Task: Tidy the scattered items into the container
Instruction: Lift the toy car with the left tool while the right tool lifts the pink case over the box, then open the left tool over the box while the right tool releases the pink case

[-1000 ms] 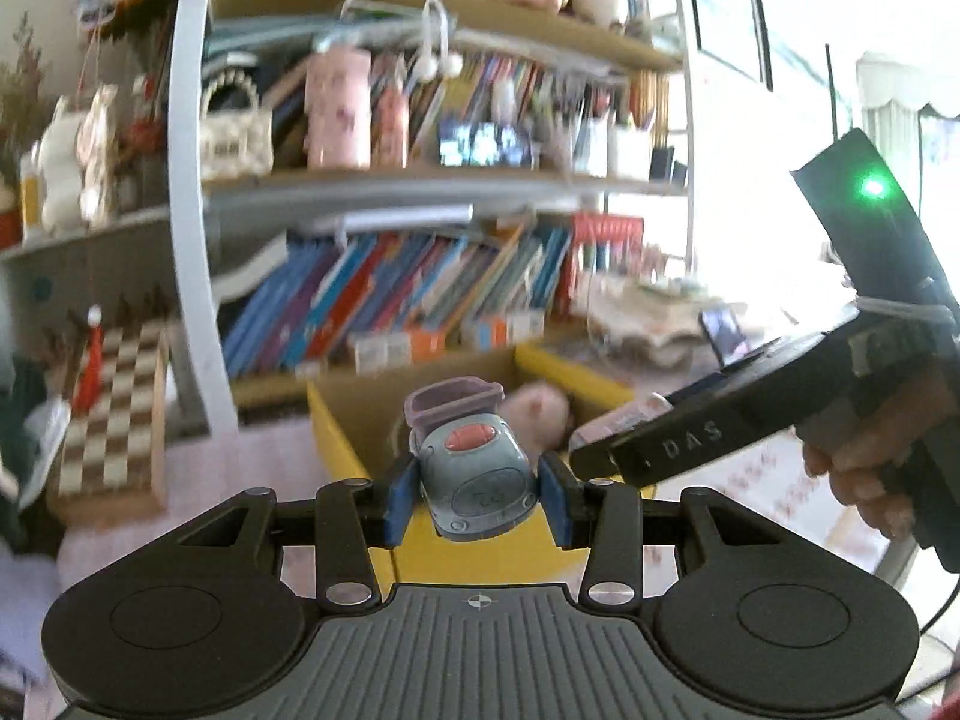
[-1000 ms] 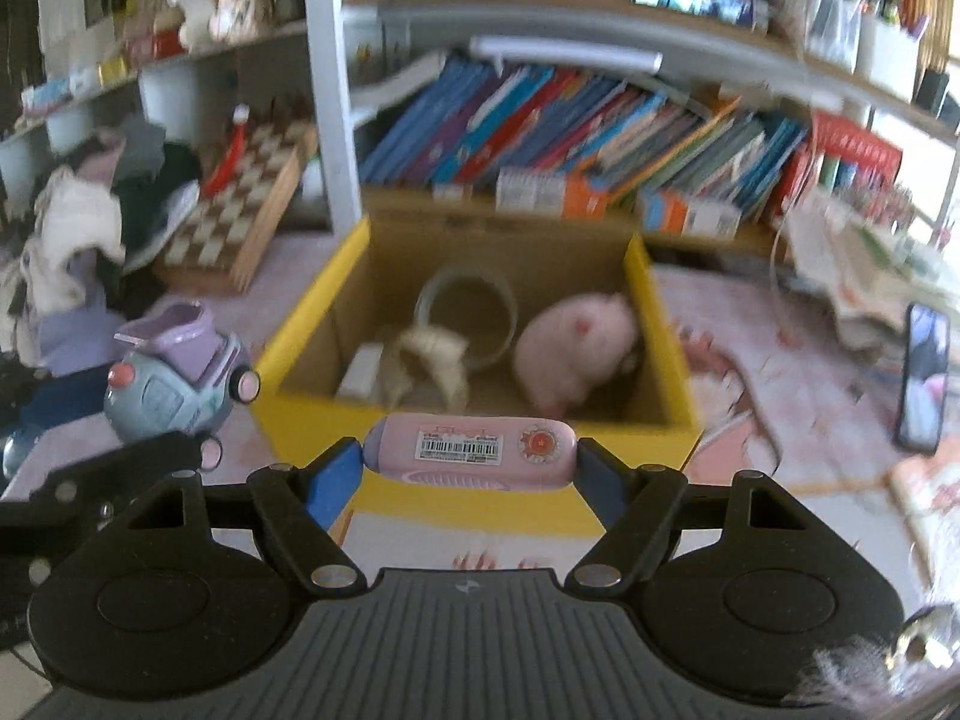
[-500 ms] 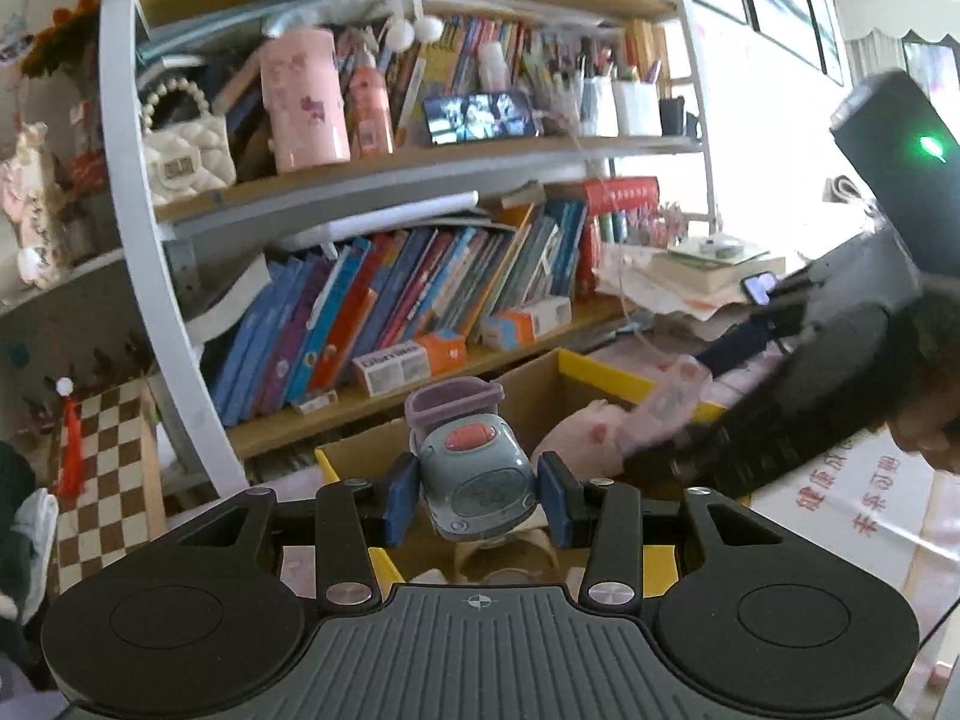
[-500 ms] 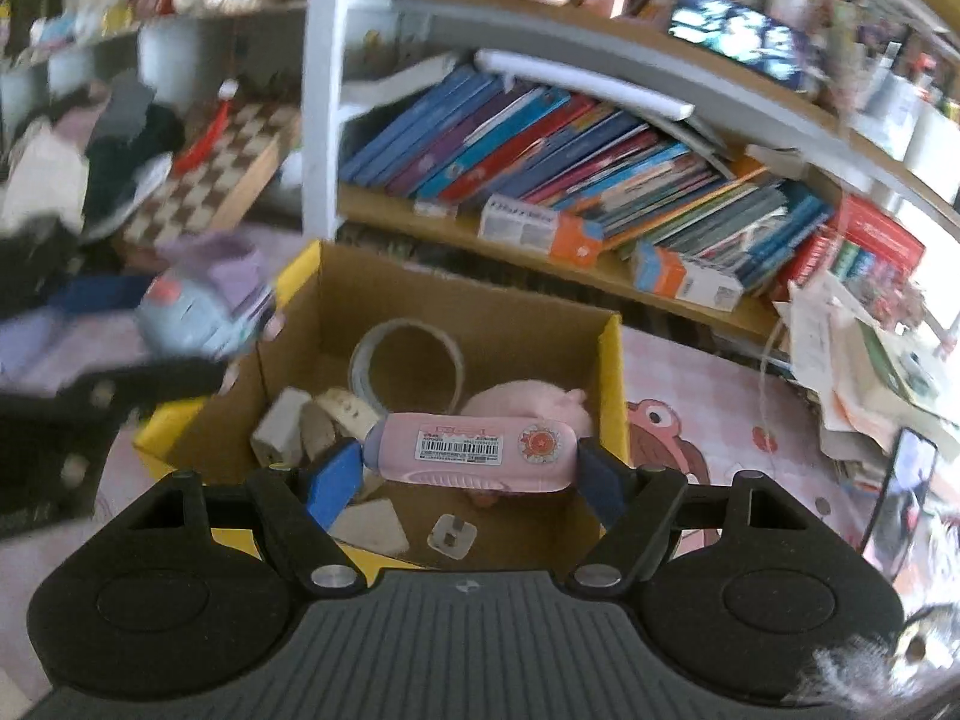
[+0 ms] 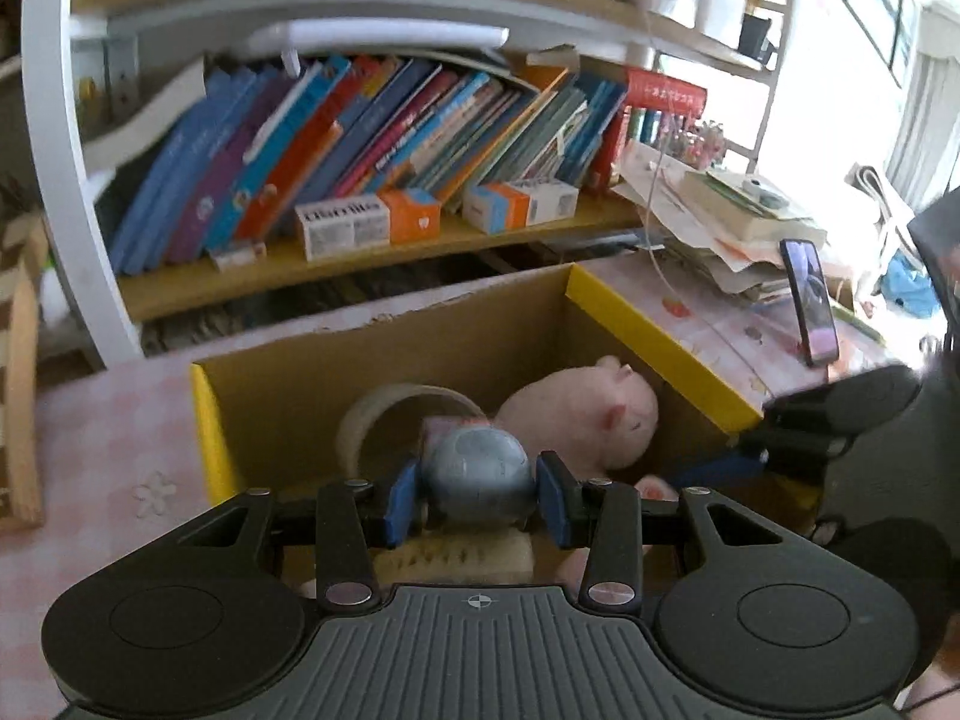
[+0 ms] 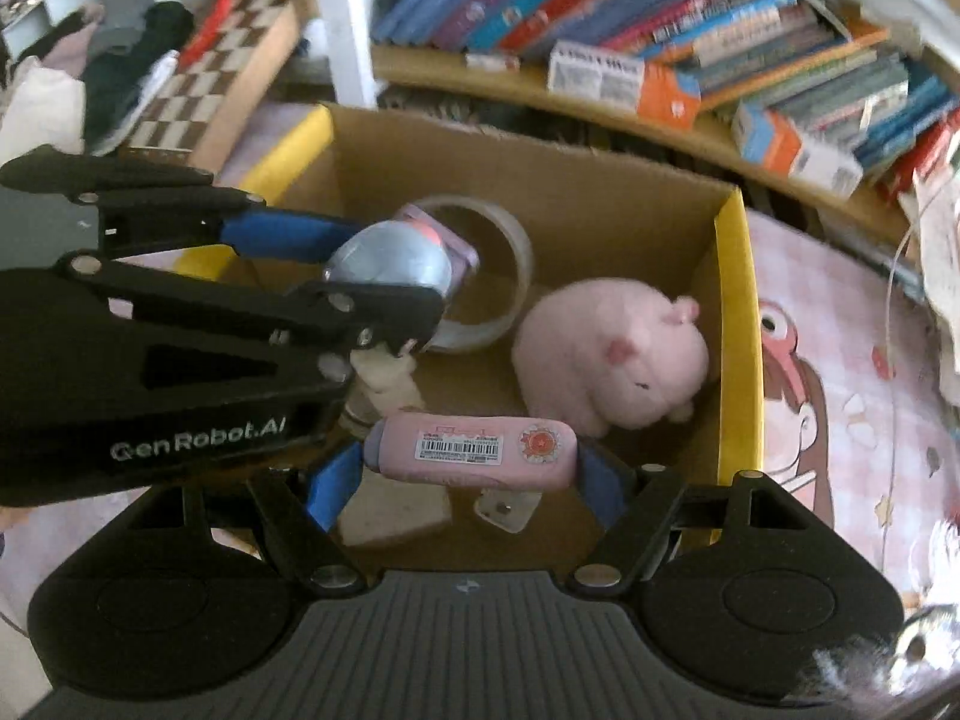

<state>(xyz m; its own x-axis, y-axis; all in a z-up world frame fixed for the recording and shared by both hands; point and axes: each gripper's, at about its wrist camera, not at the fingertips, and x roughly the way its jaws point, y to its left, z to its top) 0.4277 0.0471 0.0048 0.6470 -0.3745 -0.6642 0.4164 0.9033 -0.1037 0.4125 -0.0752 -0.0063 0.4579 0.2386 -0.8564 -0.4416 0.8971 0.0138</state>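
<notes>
My left gripper (image 5: 477, 495) is shut on a grey-blue toy alarm clock (image 5: 478, 483) and holds it over the open yellow cardboard box (image 5: 654, 339). In the right wrist view the clock (image 6: 390, 261) hangs above the tape roll (image 6: 510, 276). My right gripper (image 6: 471, 471) is shut on a pink case with a barcode label (image 6: 474, 450), held over the box's near side (image 6: 738, 324). Inside lie a pink plush pig (image 6: 612, 354), a tape roll (image 5: 360, 426) and small white items (image 6: 504, 510).
A bookshelf with leaning books (image 5: 384, 138) stands behind the box. A chessboard (image 6: 210, 84) and a pile of clothes (image 6: 90, 72) lie to the left. A phone (image 5: 810, 300) stands on the pink patterned tablecloth (image 6: 840, 390) to the right, near stacked papers (image 5: 720, 222).
Both grippers have moved forward and tilted down over the box, each still holding its item. The left gripper now reaches into the right wrist view, above the tape roll.
</notes>
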